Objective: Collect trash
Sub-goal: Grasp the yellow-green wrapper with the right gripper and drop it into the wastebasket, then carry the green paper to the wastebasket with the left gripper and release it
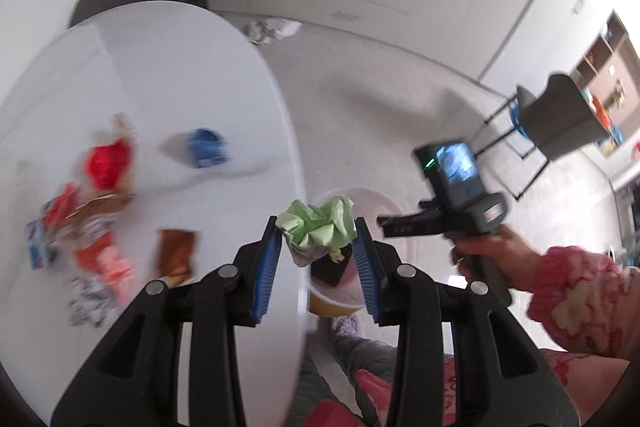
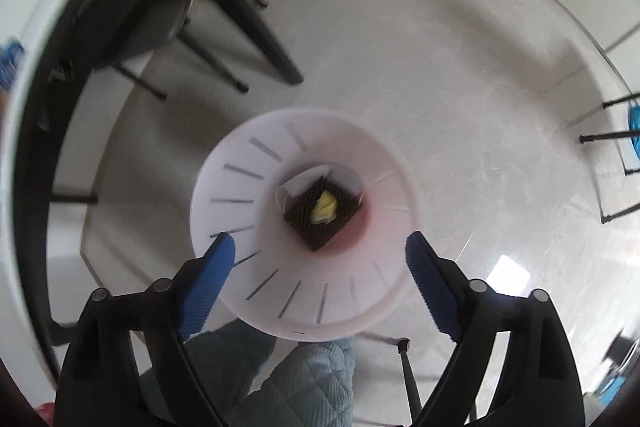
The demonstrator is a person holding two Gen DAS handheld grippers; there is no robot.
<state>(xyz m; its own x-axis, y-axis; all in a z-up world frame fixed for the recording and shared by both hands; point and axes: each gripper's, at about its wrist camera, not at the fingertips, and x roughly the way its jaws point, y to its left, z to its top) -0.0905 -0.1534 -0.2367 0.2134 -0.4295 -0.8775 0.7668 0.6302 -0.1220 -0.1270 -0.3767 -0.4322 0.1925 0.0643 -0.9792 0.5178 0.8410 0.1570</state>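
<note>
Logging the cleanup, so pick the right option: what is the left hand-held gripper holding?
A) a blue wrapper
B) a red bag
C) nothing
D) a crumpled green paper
D: the left hand-held gripper has its blue pads closed on a crumpled green paper, at the table edge above the white bin.
</note>
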